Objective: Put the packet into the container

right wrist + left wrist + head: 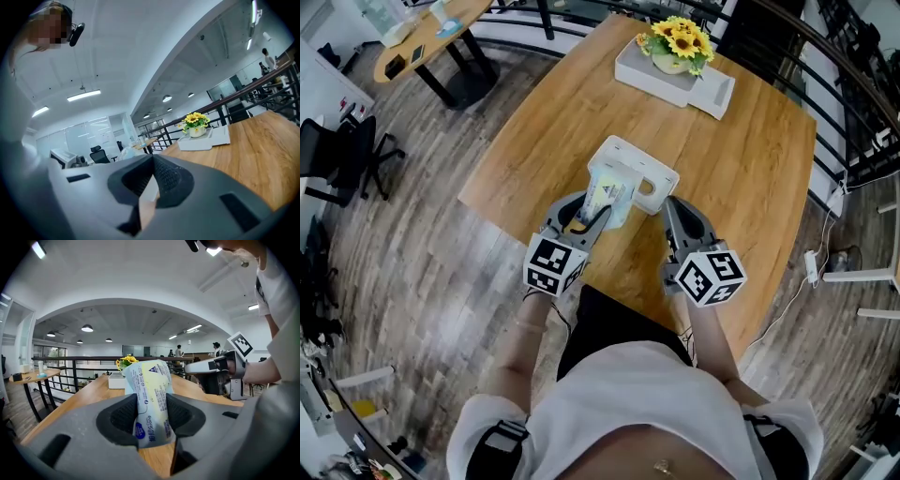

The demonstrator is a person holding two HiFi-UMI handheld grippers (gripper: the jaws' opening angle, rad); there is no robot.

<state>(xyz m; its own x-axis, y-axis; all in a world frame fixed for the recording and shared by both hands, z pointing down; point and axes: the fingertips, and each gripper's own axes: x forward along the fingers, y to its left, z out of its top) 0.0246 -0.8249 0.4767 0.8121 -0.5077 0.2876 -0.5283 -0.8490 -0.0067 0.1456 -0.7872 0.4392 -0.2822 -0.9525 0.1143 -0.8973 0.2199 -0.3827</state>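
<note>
In the head view a pale yellow and blue packet [610, 197] is gripped by my left gripper [598, 210], which is shut on it. The packet stands upright between the pads in the left gripper view, packet [151, 399] and gripper [152, 412]. It hangs at the near left edge of the white container [639, 163] on the wooden table [750, 178]; whether it touches the container I cannot tell. My right gripper [669, 206] sits just right of the container, shut with nothing between its pads, as the right gripper view [151, 180] shows.
A white tray [712, 94] holding a pot of sunflowers [677, 42] stands at the far side of the table. The table's near edge runs just under both grippers. A round table [422, 42] and office chairs [352, 155] stand off to the left.
</note>
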